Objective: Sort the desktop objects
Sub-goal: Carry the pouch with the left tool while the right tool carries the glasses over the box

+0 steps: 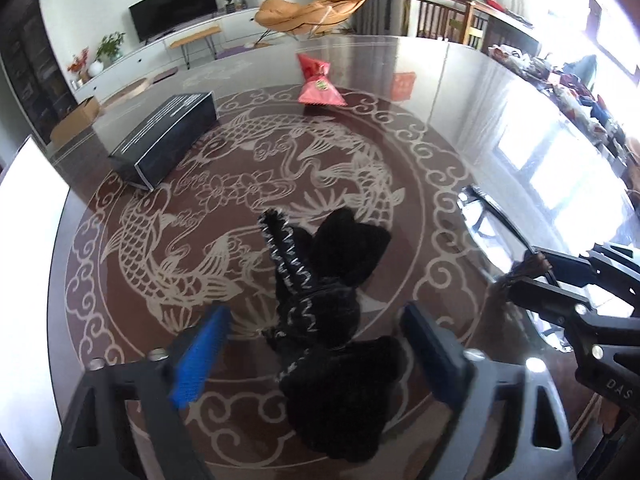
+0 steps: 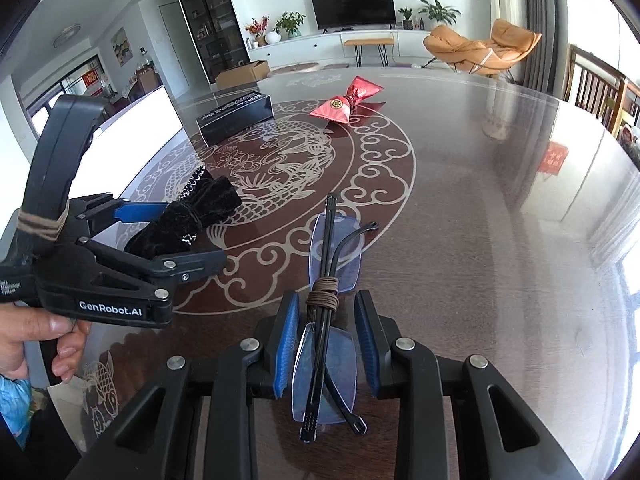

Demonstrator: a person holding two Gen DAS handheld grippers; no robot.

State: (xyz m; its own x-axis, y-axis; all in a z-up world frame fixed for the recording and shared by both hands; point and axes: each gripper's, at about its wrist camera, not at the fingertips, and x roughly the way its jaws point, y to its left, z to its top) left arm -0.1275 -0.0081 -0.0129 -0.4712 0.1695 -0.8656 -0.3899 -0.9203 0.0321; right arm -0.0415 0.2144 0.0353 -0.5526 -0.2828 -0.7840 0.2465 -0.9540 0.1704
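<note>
The black velvet pouch (image 1: 320, 312) lies on the worktop (image 1: 460, 92) between the fingers of your left gripper (image 1: 316, 344). The fingers stand spread on either side of it, and you cannot tell whether the pads touch the cloth. In the right wrist view the same pouch (image 2: 188, 216) shows at 9 o'clock, with the left gripper (image 2: 176, 236) around it and your hand (image 2: 36, 336) on its grip.

The folded glasses (image 2: 326, 320), their temples tied with brown cord (image 2: 323, 294), lie lengthwise between the fingers of your right gripper (image 2: 326, 344). The fingers are nearly together, with the left pad close against a lens and a small gap at the right pad; whether they pinch the glasses cannot be told.

Beyond the pouch, in the left wrist view, a black box (image 1: 168, 140) sits at 10 o'clock and a red pouch (image 1: 320, 80) at 12 o'clock, well apart from each other. Your right gripper (image 1: 524, 276) enters at 3 o'clock.
</note>
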